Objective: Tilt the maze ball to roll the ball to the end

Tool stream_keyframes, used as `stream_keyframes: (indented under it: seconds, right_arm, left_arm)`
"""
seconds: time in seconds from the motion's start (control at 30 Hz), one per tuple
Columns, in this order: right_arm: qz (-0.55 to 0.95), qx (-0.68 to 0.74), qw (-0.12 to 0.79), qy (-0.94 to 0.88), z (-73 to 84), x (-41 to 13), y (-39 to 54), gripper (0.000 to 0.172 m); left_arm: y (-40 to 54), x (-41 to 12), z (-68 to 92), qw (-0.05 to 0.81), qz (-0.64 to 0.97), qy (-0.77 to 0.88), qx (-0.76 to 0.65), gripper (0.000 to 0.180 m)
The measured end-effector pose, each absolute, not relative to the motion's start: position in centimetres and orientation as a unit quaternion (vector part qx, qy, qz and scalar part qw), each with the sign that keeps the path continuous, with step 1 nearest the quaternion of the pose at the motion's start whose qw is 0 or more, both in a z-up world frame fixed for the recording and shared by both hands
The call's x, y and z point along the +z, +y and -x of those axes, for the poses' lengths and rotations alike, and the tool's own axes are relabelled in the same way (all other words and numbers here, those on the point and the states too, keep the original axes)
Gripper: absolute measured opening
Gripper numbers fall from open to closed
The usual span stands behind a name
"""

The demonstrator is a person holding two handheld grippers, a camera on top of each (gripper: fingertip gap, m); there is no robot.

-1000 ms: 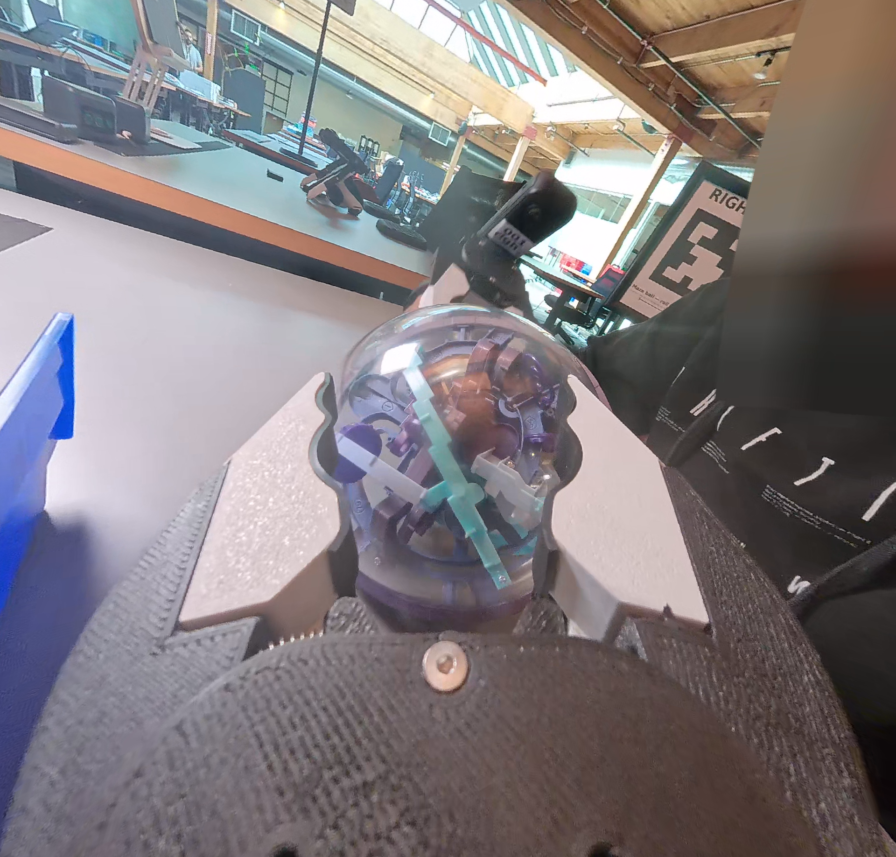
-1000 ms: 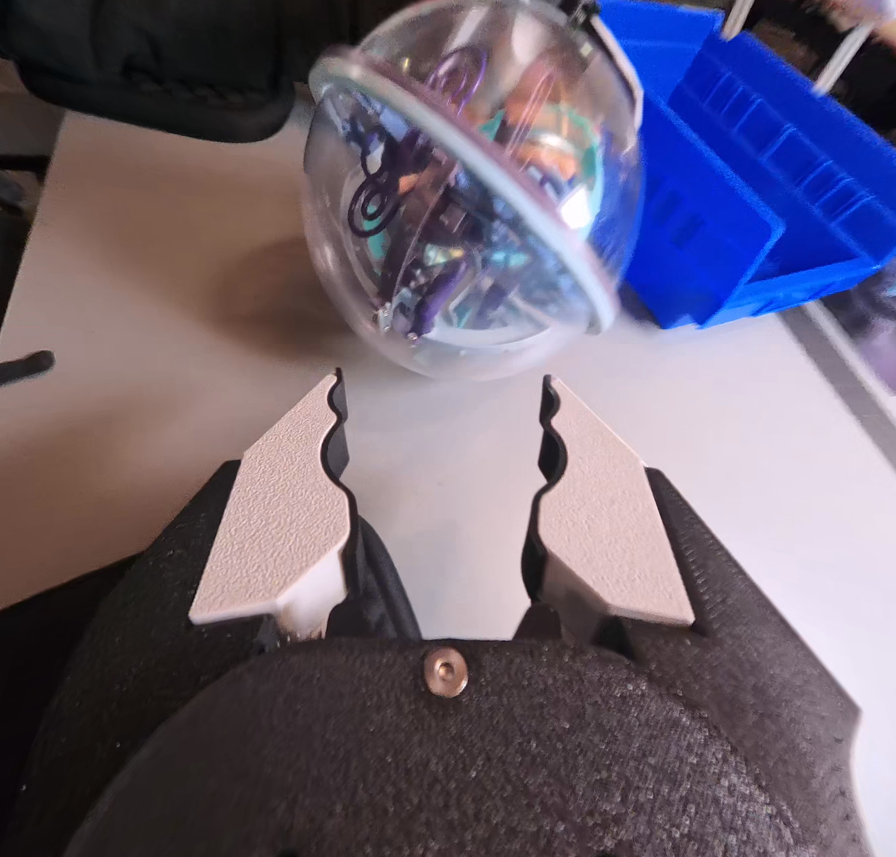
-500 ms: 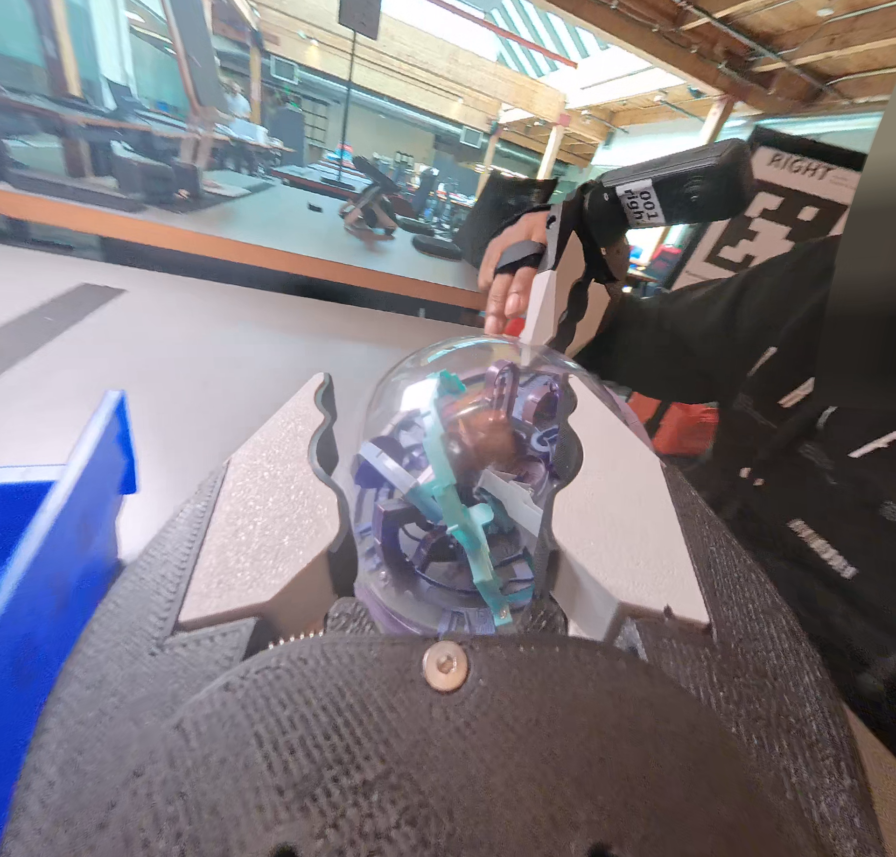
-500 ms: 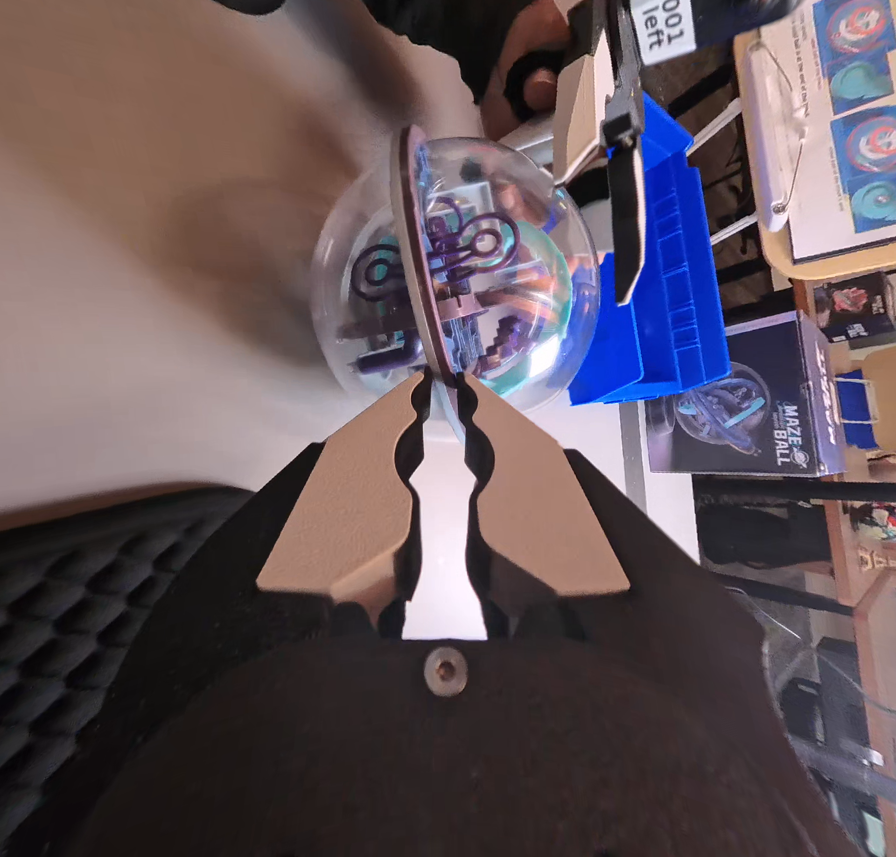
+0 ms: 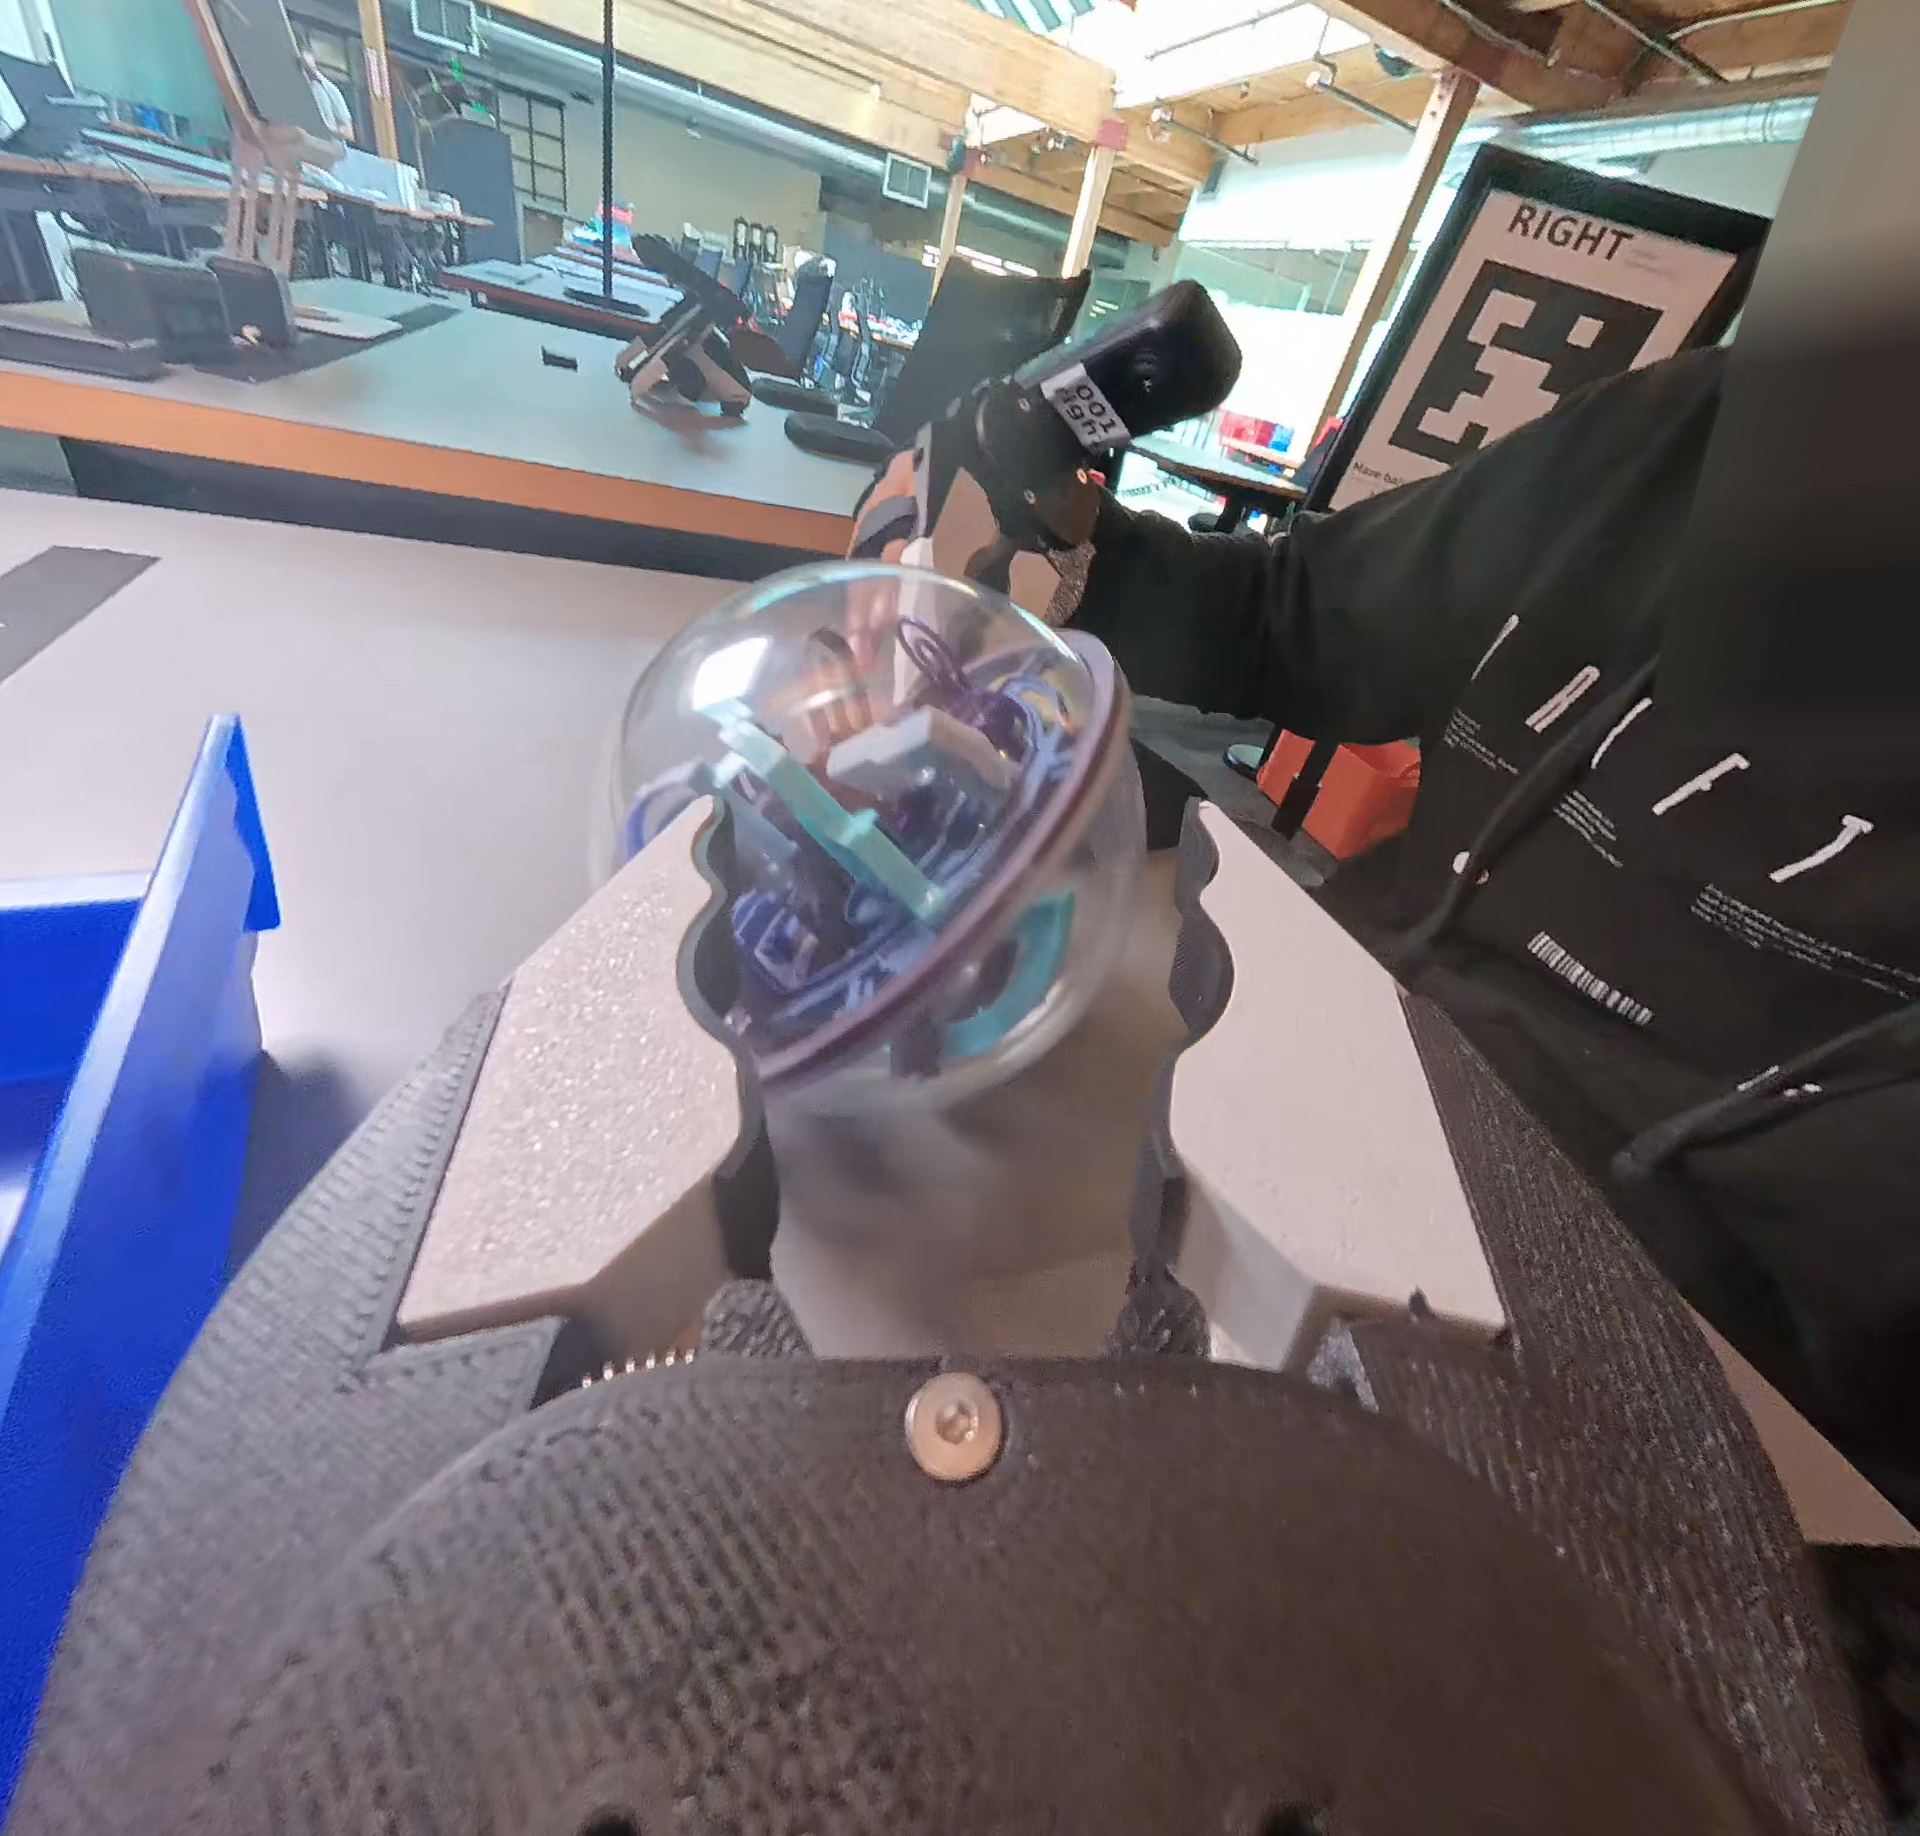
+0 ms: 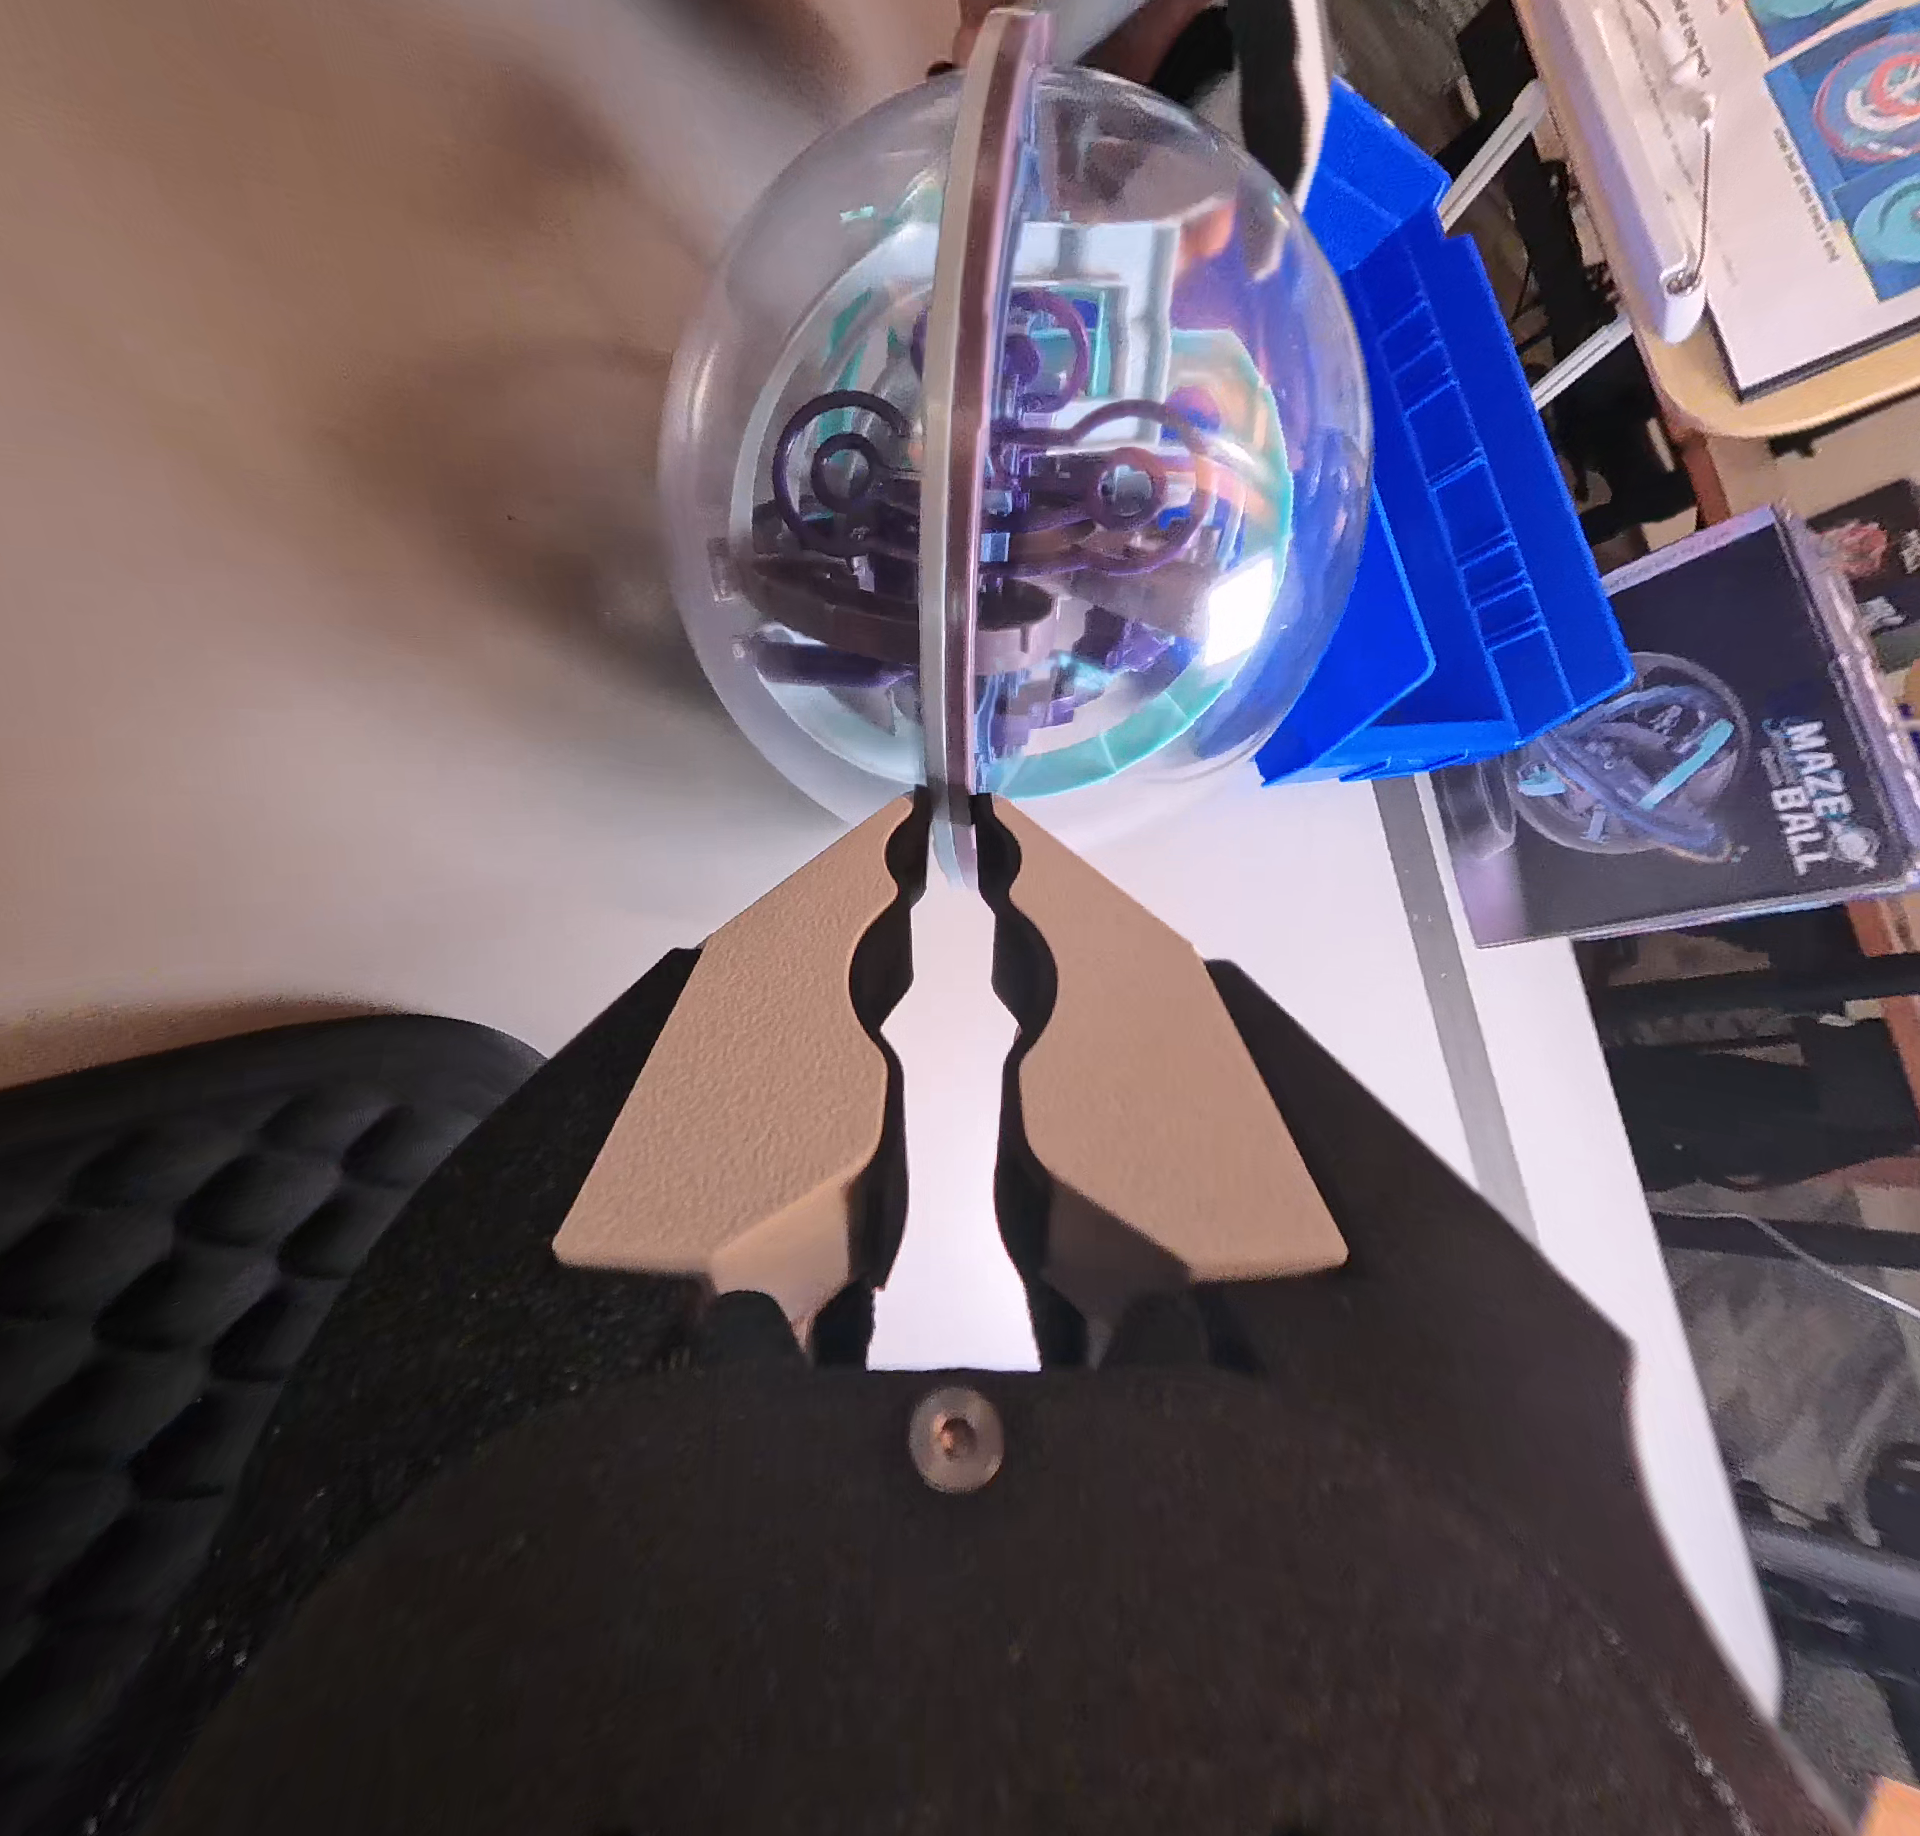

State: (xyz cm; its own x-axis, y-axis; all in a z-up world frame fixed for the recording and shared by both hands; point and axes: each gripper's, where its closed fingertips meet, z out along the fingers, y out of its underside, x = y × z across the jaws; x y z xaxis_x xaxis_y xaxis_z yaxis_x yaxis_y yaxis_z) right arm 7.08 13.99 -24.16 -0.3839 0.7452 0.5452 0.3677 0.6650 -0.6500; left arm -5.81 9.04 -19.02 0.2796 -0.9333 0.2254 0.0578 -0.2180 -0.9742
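The maze ball point(image 5: 873, 830) is a clear sphere with purple and teal tracks inside. In the left wrist view it sits out at the tips of my left gripper point(image 5: 944, 830). It leans on the left finger point(image 5: 623, 1059), and a dark gap shows between it and the right finger point(image 5: 1299, 1059), so this gripper is open around it. In the right wrist view my right gripper point(image 6: 948, 810) is shut on the thin rim seam of the ball point(image 6: 1018, 456) and holds it above the table point(image 6: 312, 436). The left gripper point(image 6: 1174, 20) shows behind the ball's top. The right gripper point(image 5: 966, 539) shows beyond the ball.
A blue bin point(image 5: 125, 1059) stands at my left and shows past the ball in the right wrist view point(image 6: 1455, 539). The maze ball's box point(image 6: 1714, 726) and a clipboard with pages point(image 6: 1662, 124) lie beyond it. A person's black sleeve point(image 5: 1403, 591) and a marker board point(image 5: 1538, 332) are at the right.
The right gripper rolled sideways, came up to the ball and shut on its rim. The ball slid from deep between the left fingers out to their tips and turned.
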Motion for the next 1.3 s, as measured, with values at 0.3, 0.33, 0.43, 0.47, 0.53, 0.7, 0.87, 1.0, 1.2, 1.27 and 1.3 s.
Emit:
stream_keyframes:
  seconds: [0.3, 0.33, 0.43, 0.47, 0.53, 0.7, 0.87, 1.0, 1.2, 1.27, 1.3]
  right_arm:
    - [0.397, 0.300, 0.427, -0.755, -6.9, -24.9, 15.2, 0.006]
    - [0.403, 0.310, 0.424, -0.749, -7.0, -24.9, 15.3, 0.006]
    - [0.419, 0.335, 0.416, -0.734, -7.0, -25.1, 15.5, 0.006]
    - [0.425, 0.342, 0.412, -0.730, -7.1, -25.2, 15.5, 0.007]
    - [0.436, 0.355, 0.404, -0.721, -7.1, -25.5, 15.6, 0.007]
    - [0.469, 0.385, 0.385, -0.695, -7.2, -26.3, 15.8, 0.008]
    - [0.495, 0.424, 0.362, -0.667, -7.1, -26.6, 16.1, 0.008]
    - [0.511, 0.450, 0.343, -0.647, -7.3, -26.7, 16.6, 0.009]
    - [0.520, 0.500, 0.316, -0.616, -7.3, -26.4, 17.2, 0.009]
    - [0.520, 0.511, 0.310, -0.610, -7.3, -26.3, 17.4, 0.009]
    - [0.521, 0.515, 0.308, -0.608, -7.3, -26.3, 17.5, 0.009]
  left_arm:
    - [11.0, -21.5, 5.6, 0.516, 0.655, 0.364, -0.415, 0.066]
    - [11.1, -21.5, 5.6, 0.519, 0.656, 0.364, -0.409, 0.062]
    - [11.6, -21.4, 5.6, 0.527, 0.657, 0.358, -0.403, 0.057]
    - [11.7, -21.3, 5.5, 0.530, 0.655, 0.357, -0.403, 0.057]
    - [11.8, -21.0, 5.3, 0.535, 0.652, 0.358, -0.399, 0.056]
    - [12.2, -19.9, 5.1, 0.553, 0.645, 0.354, -0.391, 0.038]
    - [12.4, -18.7, 4.2, 0.575, 0.635, 0.368, -0.363, 0.021]
    - [12.5, -18.2, 3.4, 0.587, 0.631, 0.396, -0.317, 0.012]
    - [12.5, -18.6, 3.8, 0.584, 0.637, 0.399, -0.307, 0.056]
    - [12.2, -19.3, 4.2, 0.570, 0.643, 0.398, -0.321, 0.058]
    - [12.1, -19.9, 4.4, 0.562, 0.647, 0.400, -0.324, 0.055]
